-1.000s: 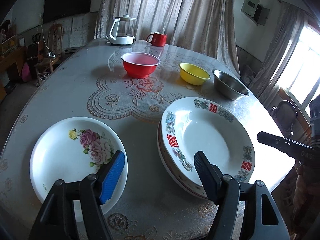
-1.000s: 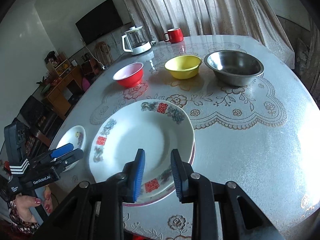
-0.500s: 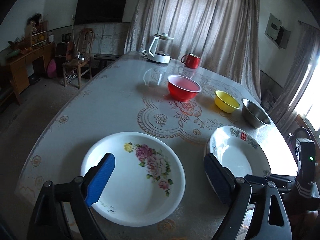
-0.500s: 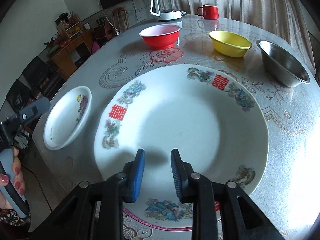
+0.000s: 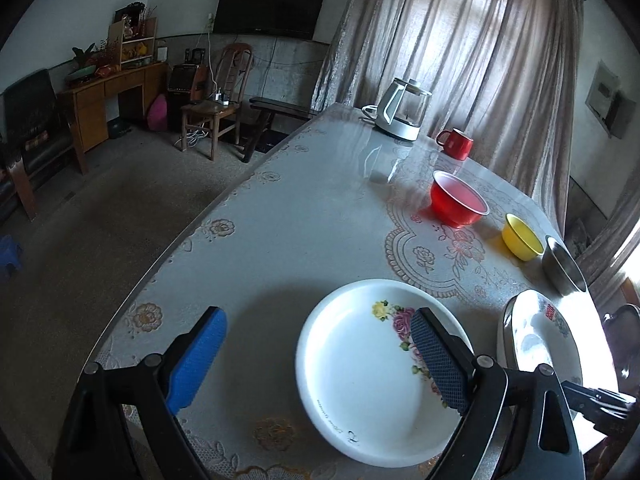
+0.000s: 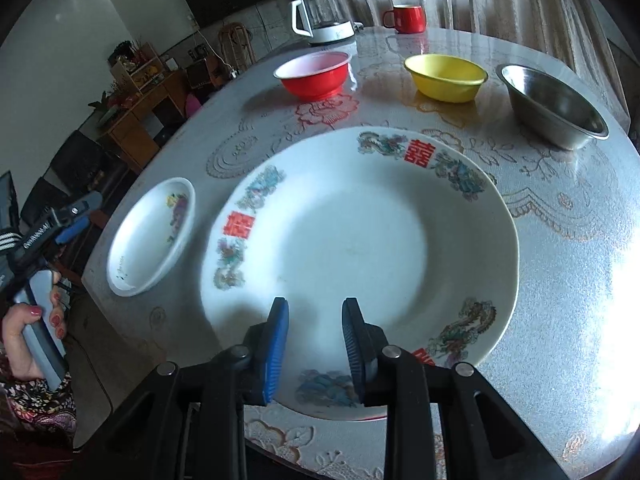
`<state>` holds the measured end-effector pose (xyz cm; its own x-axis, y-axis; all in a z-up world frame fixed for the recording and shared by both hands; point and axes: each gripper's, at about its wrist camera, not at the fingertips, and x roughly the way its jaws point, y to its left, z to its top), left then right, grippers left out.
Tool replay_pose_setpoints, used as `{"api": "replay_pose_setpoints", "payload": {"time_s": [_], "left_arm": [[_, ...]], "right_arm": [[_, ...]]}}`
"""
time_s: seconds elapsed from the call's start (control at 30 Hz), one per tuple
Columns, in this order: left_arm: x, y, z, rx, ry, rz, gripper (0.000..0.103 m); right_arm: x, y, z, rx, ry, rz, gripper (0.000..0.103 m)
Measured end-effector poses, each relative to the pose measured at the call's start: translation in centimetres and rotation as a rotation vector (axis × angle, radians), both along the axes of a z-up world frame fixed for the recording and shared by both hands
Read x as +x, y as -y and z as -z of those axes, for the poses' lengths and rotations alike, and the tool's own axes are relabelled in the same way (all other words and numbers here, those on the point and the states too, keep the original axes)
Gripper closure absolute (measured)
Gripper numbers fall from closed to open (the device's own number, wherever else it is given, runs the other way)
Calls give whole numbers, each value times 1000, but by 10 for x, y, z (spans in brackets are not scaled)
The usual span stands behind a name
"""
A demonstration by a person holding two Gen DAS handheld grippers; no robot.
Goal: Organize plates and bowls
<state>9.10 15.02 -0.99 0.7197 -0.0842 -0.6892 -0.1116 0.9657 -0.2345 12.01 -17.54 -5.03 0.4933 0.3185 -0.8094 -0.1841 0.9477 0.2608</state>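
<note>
A small white plate with pink roses (image 5: 372,372) lies near the table's front left edge; it also shows in the right wrist view (image 6: 154,236). My left gripper (image 5: 320,344) is open wide, its right finger over this plate, its left finger over the bare cloth. A large plate with red characters (image 6: 360,264) tops a stack of plates at the front; its edge shows in the left wrist view (image 5: 540,344). My right gripper (image 6: 314,340) is partly open and empty, just above that plate's near rim. A red bowl (image 6: 314,74), a yellow bowl (image 6: 446,76) and a steel bowl (image 6: 554,110) stand in a row behind.
A glass kettle (image 6: 320,16) and a red mug (image 6: 406,18) stand at the table's far end by the curtains. The table edge (image 5: 168,252) curves along the left, with floor and chairs beyond. A lace-patterned cloth (image 6: 560,240) covers the table.
My left gripper has swung left, so the rose plate has shifted from between its fingers to under the right one. My right gripper has moved down closer over the large plate.
</note>
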Motion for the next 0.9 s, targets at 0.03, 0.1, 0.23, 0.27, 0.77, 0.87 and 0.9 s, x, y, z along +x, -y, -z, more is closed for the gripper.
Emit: {"api": "replay_pose_setpoints", "payload": {"time_s": [0.03,0.1,0.23,0.27,0.77,0.87,0.9], "left_arm": [[0,-2,1,-2,-5,0,9],[0,-4,4,1,-13,-1,9],[2,-7,10,6,-35,-5,9],[2,-8,12,8,-42,-7,9],[7,-13,31,31,-110,16,9],[8,-12,30,43,-104,29,9],[8,-12,30,44,-102,35,9]], "right_arm": [[0,-4,-5,12,15,-10,76],[2,-14,-13,39,41,-30,76],[7,-35,-23,68,81,-72,74],[9,-40,-24,73,89,-80,73],[40,-132,2,-27,1,-195,63],[45,-138,6,-19,-21,-196,63],[47,-140,7,-22,-21,-192,63]]}}
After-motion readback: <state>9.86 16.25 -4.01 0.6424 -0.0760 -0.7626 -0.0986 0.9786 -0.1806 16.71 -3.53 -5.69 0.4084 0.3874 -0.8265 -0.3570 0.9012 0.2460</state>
